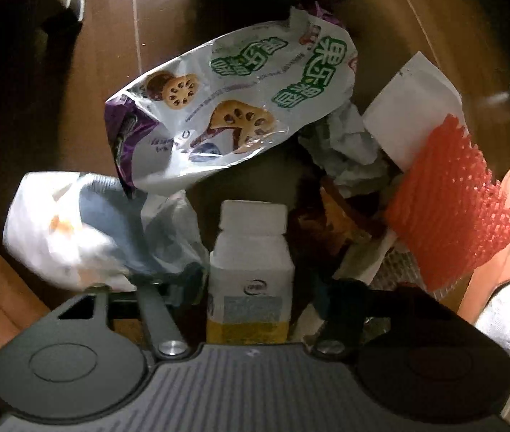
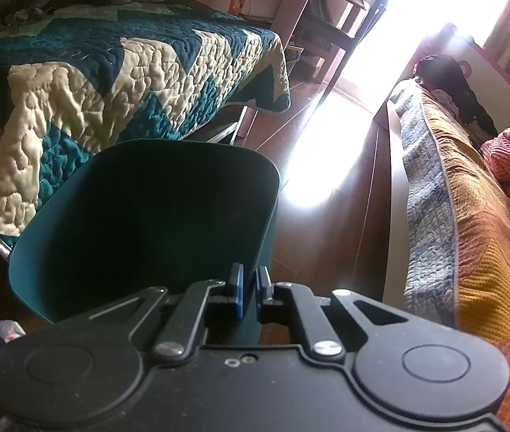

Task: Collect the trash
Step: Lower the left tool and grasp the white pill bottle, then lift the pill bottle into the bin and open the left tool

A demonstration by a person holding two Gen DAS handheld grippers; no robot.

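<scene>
While my left tongs [image 1: 251,288] point straight down into the litter heap, the white pill bottle [image 1: 251,252] stands between their jaws. I cannot tell whether the pads bite yet.

- Step: picking the bottle, I judge; most of the trash is not yet collected.
- Right tongs [image 2: 249,288]: pressed together on the rim of the teal bin [image 2: 129,216], holding it tilted with its mouth toward me.
- Next: make the grip firm, lift clear, carry to the bin.
- Around the bottle: snack wrapper [image 1: 226,108] at 12 o'clock, white plastic bag [image 1: 71,226] at 9, red foam net [image 1: 449,201] at 3, crumpled paper [image 1: 348,147] at 1.
- Surface: dark wooden floor [image 1: 111,54], sunlit patch in the right view.
- Room: quilted bedspread [image 2: 111,82] at 10 o'clock, orange blanket [image 2: 485,270] at 3.
</scene>
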